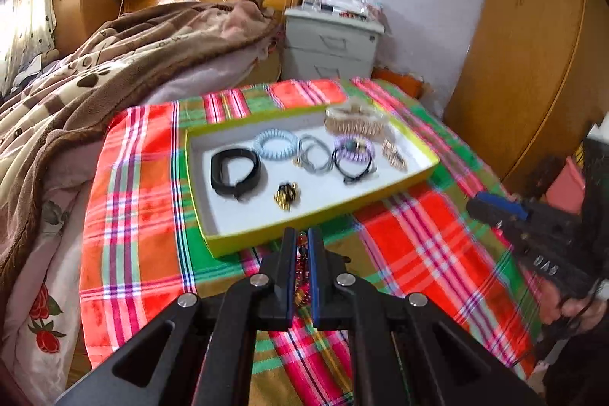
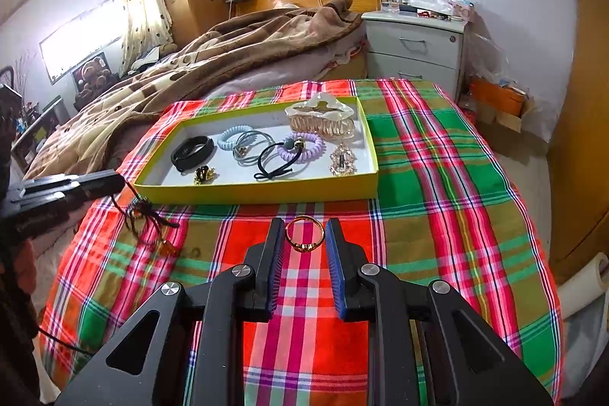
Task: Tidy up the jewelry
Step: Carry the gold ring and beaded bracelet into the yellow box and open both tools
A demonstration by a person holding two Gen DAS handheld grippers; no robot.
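While the yellow-rimmed tray (image 2: 262, 195) sits mid-table on the plaid cloth (image 2: 437, 177), both grippers hang at its near side. Left gripper (image 1: 302, 238) — jaws pinched nearly together on a dark beaded cord bracelet (image 1: 301, 253); in the right wrist view the cord (image 2: 146, 212) dangles from its tip at the left, an amber bead low near the cloth. Right gripper (image 2: 304, 229) — jaws partly apart, a gold ring (image 2: 304, 234) held between the blue pads, just near of the tray's front wall. In the tray: black band (image 2: 192, 147) at left, gold brooch (image 2: 204, 174) near it, blue coil tie (image 2: 234, 136), grey ties (image 2: 251, 143), black tie (image 2: 278, 158), purple coil tie (image 2: 302, 143), gold pendant (image 2: 342, 158) at right, large claw clip (image 2: 323, 118) at the far right corner. Bed with brown blanket (image 2: 228, 52) beyond.
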